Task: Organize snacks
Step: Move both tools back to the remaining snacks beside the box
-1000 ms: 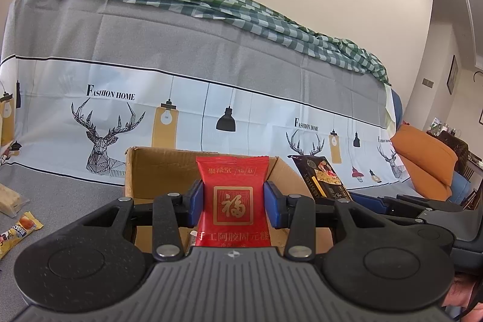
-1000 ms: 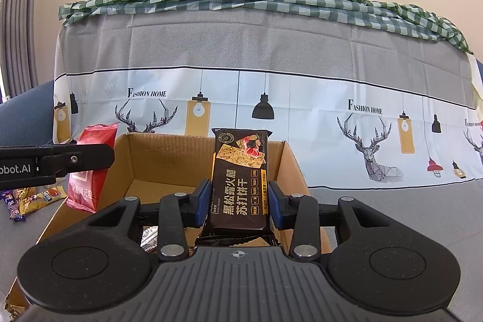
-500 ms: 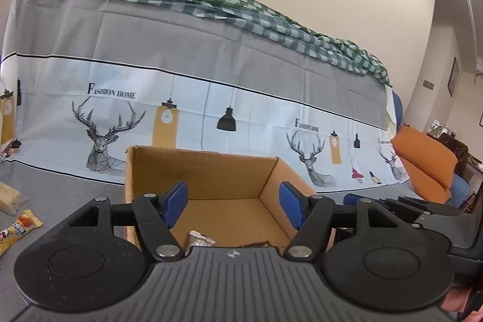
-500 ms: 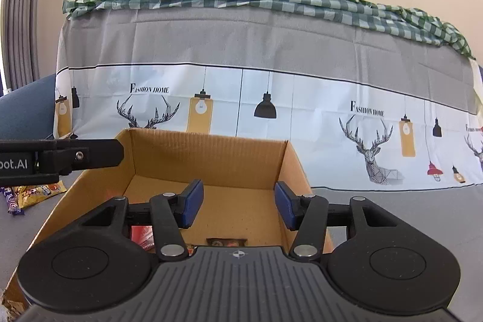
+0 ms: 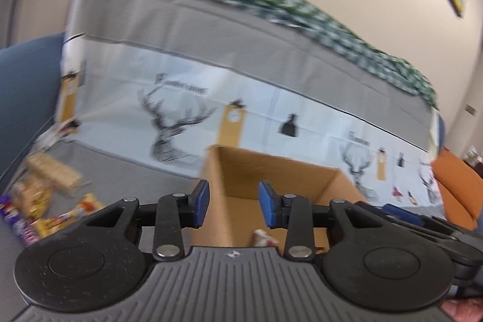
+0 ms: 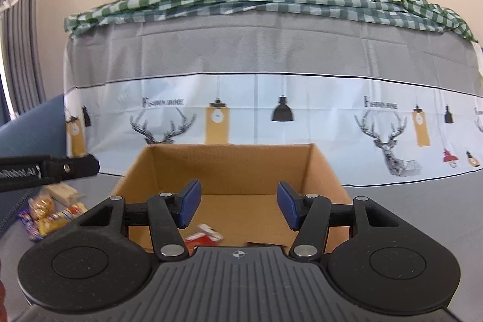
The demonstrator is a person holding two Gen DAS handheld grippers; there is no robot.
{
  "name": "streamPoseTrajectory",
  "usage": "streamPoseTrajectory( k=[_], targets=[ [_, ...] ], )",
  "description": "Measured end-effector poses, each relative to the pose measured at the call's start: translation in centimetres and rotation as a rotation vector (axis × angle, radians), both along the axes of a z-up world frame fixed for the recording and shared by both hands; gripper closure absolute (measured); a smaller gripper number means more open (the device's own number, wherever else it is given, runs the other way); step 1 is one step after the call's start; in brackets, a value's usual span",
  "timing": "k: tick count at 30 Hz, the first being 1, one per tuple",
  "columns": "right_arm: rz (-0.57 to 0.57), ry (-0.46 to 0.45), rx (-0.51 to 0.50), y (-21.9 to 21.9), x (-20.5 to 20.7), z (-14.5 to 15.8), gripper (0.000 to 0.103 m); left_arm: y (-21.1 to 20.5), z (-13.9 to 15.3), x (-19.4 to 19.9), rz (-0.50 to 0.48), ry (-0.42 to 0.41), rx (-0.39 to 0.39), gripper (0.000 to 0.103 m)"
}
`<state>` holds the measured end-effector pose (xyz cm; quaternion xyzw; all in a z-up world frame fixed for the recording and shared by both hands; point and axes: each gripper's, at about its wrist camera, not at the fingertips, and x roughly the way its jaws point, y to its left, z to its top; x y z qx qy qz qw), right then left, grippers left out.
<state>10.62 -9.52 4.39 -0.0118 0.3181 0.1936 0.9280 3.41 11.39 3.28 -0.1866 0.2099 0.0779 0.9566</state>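
Cardboard box (image 6: 229, 168) sits mid-table, open-topped, a red packet (image 6: 200, 239) lying on its floor. Loose snacks (image 6: 49, 215) crowd the table's left edge. Right claw (image 6: 238, 205) spreading, nothing between; left claw (image 5: 231, 202) narrowing, nothing pinched.

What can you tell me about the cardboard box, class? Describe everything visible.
The cardboard box is brown corrugated card, open at the top, with four upright walls and no flaps showing. It stands on a grey cloth surface in front of a hanging printed with deer. Inside, on its floor, lie a red and white snack packet and a dark packet, mostly hidden. Nothing grips it.
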Motion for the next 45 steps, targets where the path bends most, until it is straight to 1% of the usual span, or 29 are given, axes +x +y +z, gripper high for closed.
streamPoseTrajectory(
  k=[2, 3, 4, 5, 6, 7, 8, 11, 14, 15, 19, 22, 24, 27, 30, 33, 36, 39, 42, 44, 45],
  targets=[
    [0.015, -0.004, 0.032, 1.1, -0.4, 0.2, 0.045, 2.0, -0.2, -0.6, 0.047, 0.025, -0.04, 0.064],
    [0.025, -0.005, 0.051, 1.7, -0.6, 0.3, 0.046, 3.1, -0.2, -1.0, 0.07, 0.037, -0.058, 0.068],
    [0.034, -0.004, 0.07, 2.2, -0.8, 0.4, 0.047, 4.1, -0.3, -1.4, 0.096, 0.049, -0.071, 0.07],
    [0.044, -0.002, 0.092, 2.8, -1.1, 0.5, 0.051, 5.2, -0.4, -1.9, 0.123, 0.063, -0.084, 0.07],
    [0.055, 0.002, 0.113, 3.4, -1.2, 0.5, 0.053, 6.3, -0.5, -2.3, 0.142, 0.074, -0.104, 0.073],
    [0.066, 0.009, 0.134, 4.1, -1.4, 0.5, 0.057, 7.4, -0.5, -2.6, 0.154, 0.086, -0.123, 0.077],
    [0.076, 0.019, 0.158, 4.8, -1.5, 0.6, 0.062, 8.7, -0.6, -2.8, 0.167, 0.103, -0.131, 0.078],
    [0.103, 0.056, 0.225, 6.8, -1.9, 0.4, 0.069, 11.8, -0.6, -3.8, 0.209, 0.125, -0.124, 0.08],
    [0.135, 0.081, 0.27, 8.9, -2.4, 0.3, 0.071, 14.6, -1.4, -5.1, 0.263, 0.146, -0.167, 0.08],
    [0.148, 0.087, 0.28, 9.7, -2.6, 0.2, 0.071, 15.6, -1.9, -5.5, 0.292, 0.161, -0.204, 0.08],
    [0.208, 0.119, 0.308, 12.8, -3.6, -0.2, 0.071, 19.0, -4.6, -6.9, 0.406, 0.223, -0.418, 0.08],
    [0.255, 0.147, 0.319, 15.0, -4.2, -0.7, 0.071, 20.8, -6.4, -8.0, 0.48, 0.242, -0.559, 0.08],
    [0.284, 0.16, 0.32, 16.4, -4.5, -1.0, 0.071, 21.6, -7.5, -8.5, 0.526, 0.264, -0.63, 0.08],
    [0.317, 0.186, 0.318, 18.1, -4.6, -1.5, 0.071, 22.6, -8.7, -9.1, 0.584, 0.278, -0.711, 0.08],
    [0.326, 0.216, 0.315, 19.2, -4.4, -2.3, 0.07, 23.1, -9.4, -9.5, 0.627, 0.284, -0.753, 0.079],
    [0.313, 0.256, 0.32, 20.3, -3.8, -3.2, 0.07, 23.0, -9.9, -9.3, 0.631, 0.28, -0.778, 0.079],
    [0.29, 0.311, 0.33, 21.4, -3.0, -4.5, 0.069, 22.8, -9.9, -8.8, 0.622, 0.281, -0.763, 0.079],
    [0.269, 0.39, 0.343, 22.5, -2.0, -6.3, 0.069, 22.7, -10.0, -8.4, 0.623, 0.281, -0.752, 0.079],
    [0.267, 0.488, 0.349, 23.9, -1.0, -8.4, 0.063, 22.8, -10.3, -8.2, 0.631, 0.292, -0.753, 0.079],
    [0.247, 0.513, 0.327, 24.6, -0.5, -9.5, 0.06, 22.7, -10.3, -8.0, 0.631, 0.294, -0.741, 0.079],
    [0.236, 0.525, 0.322, 24.9, -0.2, -10.0, 0.06, 22.7, -10.3, -8.0, 0.631, 0.294, -0.738, 0.079]
  ],
)
